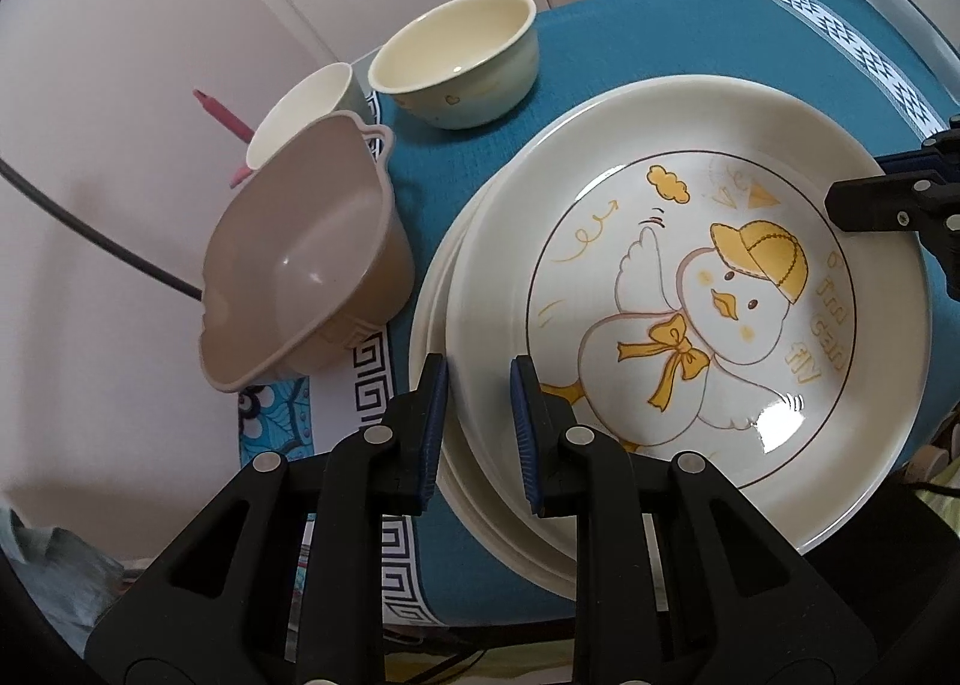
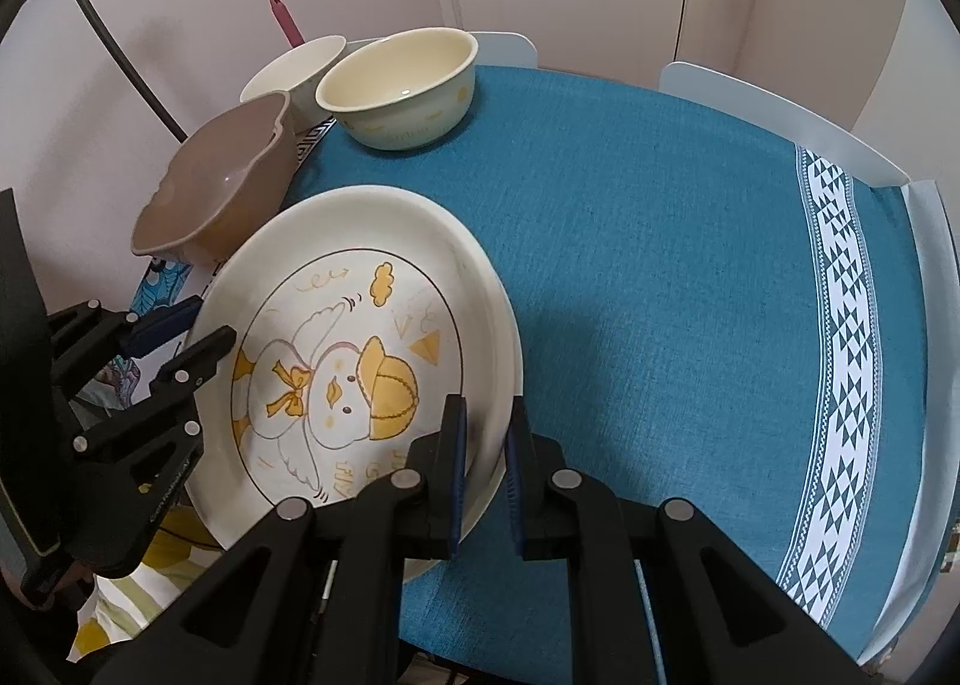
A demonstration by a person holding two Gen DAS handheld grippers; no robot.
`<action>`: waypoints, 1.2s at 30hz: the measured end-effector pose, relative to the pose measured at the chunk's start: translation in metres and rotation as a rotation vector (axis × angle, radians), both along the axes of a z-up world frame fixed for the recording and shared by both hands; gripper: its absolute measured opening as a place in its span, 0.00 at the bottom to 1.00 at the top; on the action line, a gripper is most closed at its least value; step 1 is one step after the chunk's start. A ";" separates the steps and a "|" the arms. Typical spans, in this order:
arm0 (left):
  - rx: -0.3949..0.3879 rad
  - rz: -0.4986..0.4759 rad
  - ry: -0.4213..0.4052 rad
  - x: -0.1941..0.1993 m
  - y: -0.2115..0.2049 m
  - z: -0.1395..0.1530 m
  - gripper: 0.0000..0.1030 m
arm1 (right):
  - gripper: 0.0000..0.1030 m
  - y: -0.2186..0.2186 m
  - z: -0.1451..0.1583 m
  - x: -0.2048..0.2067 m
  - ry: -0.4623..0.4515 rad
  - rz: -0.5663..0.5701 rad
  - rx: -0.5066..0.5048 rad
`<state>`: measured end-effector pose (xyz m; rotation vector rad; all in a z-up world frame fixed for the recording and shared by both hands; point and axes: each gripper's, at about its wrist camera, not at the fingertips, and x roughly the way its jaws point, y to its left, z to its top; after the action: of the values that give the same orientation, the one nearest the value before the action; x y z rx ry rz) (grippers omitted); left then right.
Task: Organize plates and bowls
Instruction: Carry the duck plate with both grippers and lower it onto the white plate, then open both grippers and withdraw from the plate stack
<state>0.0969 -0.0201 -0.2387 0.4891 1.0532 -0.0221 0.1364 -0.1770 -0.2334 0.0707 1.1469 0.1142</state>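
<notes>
A cream plate with a yellow-capped duck drawing (image 1: 690,295) lies on top of a stack of plates on the blue tablecloth (image 1: 630,42). It also shows in the right wrist view (image 2: 336,361). My left gripper (image 1: 480,415) straddles the stack's near rim, one finger outside and one over the top plate, jaws apart. My right gripper (image 2: 486,457) straddles the opposite rim, jaws apart; its tip shows in the left wrist view (image 1: 876,199). A brown handled bowl (image 1: 306,259), a cream bowl (image 1: 456,60) and a white bowl (image 1: 300,108) stand beyond the plates.
The bowls sit close to the wall at the table's edge (image 2: 312,144). A pink stick (image 2: 285,18) stands behind the white bowl. A black cable (image 1: 90,229) runs along the wall. The blue cloth (image 2: 660,265) stretches to a patterned white band (image 2: 840,355).
</notes>
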 end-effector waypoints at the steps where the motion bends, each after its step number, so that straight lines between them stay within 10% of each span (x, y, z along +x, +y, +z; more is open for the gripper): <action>1: 0.002 -0.003 -0.001 -0.001 0.000 0.000 0.18 | 0.11 0.001 0.000 0.000 0.000 0.000 -0.006; 17: -0.077 -0.002 0.006 0.004 0.014 0.009 0.18 | 0.11 0.006 -0.001 0.002 -0.005 -0.020 -0.056; 30: -0.244 0.112 -0.090 0.005 0.016 0.095 0.24 | 0.11 -0.016 0.054 0.011 -0.087 0.024 0.065; 32: -0.265 0.155 -0.112 0.005 0.024 0.103 0.85 | 0.25 -0.018 0.065 0.016 -0.111 0.037 0.074; 33: -0.279 0.181 -0.140 0.005 0.031 0.109 0.99 | 0.33 -0.019 0.072 0.019 -0.130 0.051 0.086; 35: -0.301 0.211 -0.212 0.003 0.045 0.123 1.00 | 0.84 -0.019 0.081 0.026 -0.156 0.072 0.104; 36: -0.299 0.220 -0.209 0.006 0.052 0.124 1.00 | 0.89 -0.017 0.085 0.030 -0.170 0.080 0.110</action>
<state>0.1024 0.0317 -0.1145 0.1002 0.8742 0.0648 0.1662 -0.1941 -0.1486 0.1113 0.9737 0.2497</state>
